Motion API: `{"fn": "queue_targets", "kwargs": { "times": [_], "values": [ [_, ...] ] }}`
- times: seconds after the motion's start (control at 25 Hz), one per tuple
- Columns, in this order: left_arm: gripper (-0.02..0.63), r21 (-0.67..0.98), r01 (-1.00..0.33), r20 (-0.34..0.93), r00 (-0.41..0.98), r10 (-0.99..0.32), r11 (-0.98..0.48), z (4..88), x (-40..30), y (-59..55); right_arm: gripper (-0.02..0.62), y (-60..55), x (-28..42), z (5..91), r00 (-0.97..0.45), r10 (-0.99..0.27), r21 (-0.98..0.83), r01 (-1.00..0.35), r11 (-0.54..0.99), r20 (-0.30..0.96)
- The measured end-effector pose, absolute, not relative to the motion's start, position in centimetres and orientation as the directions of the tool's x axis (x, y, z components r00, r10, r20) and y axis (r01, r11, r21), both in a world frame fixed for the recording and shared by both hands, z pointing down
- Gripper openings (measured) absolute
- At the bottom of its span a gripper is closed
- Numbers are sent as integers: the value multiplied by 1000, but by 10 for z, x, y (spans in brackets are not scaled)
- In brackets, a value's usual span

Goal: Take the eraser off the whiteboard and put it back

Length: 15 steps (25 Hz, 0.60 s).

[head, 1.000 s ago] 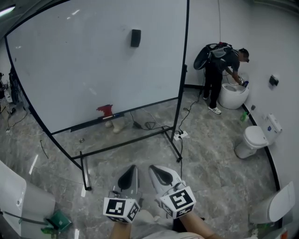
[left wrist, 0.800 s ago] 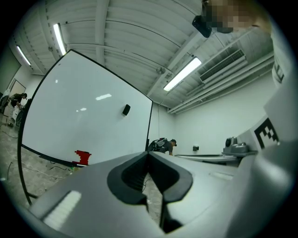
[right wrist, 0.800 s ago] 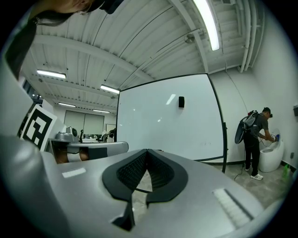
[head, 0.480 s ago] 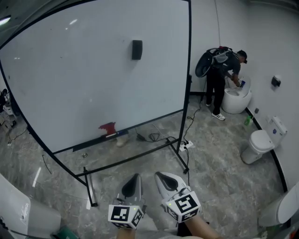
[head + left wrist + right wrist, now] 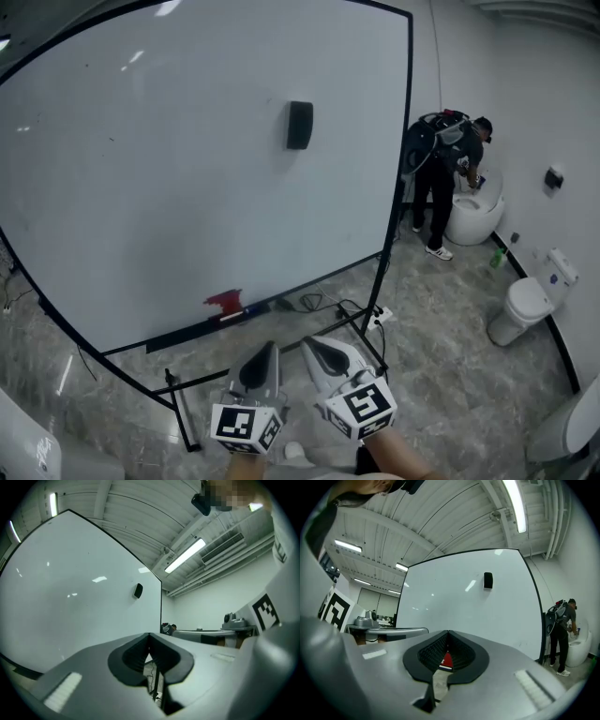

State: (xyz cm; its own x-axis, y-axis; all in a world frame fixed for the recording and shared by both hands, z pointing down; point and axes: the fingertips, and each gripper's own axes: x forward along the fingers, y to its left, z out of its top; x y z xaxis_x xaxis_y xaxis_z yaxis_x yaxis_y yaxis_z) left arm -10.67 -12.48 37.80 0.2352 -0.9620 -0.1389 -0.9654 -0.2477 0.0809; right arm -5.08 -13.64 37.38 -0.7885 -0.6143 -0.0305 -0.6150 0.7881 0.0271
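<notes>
The black eraser [image 5: 300, 125] sticks high on the whiteboard [image 5: 159, 187], right of its middle. It also shows in the left gripper view as the eraser [image 5: 138, 590] and in the right gripper view as the eraser [image 5: 488, 580]. My left gripper [image 5: 271, 347] and right gripper [image 5: 306, 341] are side by side low in the head view, well short of the board. Both point toward it. Both are shut with nothing held. The left gripper's [image 5: 149, 635] and the right gripper's [image 5: 448, 633] tips meet in their own views.
A red object [image 5: 224, 301] lies on the board's marker tray [image 5: 187, 334]. The board's black stand [image 5: 178, 412] and floor cables with a power strip [image 5: 379, 319] are just ahead. A person [image 5: 441, 169] bends over a white toilet [image 5: 472, 217] at right; another toilet [image 5: 525, 309] stands nearer.
Both grippers have moved toward the whiteboard together. The board and eraser now look larger and sit further right in the head view.
</notes>
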Motion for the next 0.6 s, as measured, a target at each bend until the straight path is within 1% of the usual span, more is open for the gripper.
{"fn": "queue_targets", "kwargs": {
  "times": [0.2, 0.48, 0.52, 0.6],
  "values": [
    [0, 68, -964, -160, 244, -956, -258, 364, -136, -155, 2, -184, -70, 332, -762, -639, 54, -646, 761, -107],
    [0, 63, -959, -164, 262, -951, -275, 363, -145, -184, 3, -262, -68, 245, -695, -669, 39, -700, 713, -263],
    [0, 61, -959, -166, 263, -950, -276, 362, -145, -188, 14, -276, -67, 233, -684, -674, 39, -709, 704, -279],
    [0, 54, -960, -168, 264, -950, -276, 358, -145, -195, 78, -302, -67, 211, -677, -671, 40, -712, 701, -302]
  ]
}}
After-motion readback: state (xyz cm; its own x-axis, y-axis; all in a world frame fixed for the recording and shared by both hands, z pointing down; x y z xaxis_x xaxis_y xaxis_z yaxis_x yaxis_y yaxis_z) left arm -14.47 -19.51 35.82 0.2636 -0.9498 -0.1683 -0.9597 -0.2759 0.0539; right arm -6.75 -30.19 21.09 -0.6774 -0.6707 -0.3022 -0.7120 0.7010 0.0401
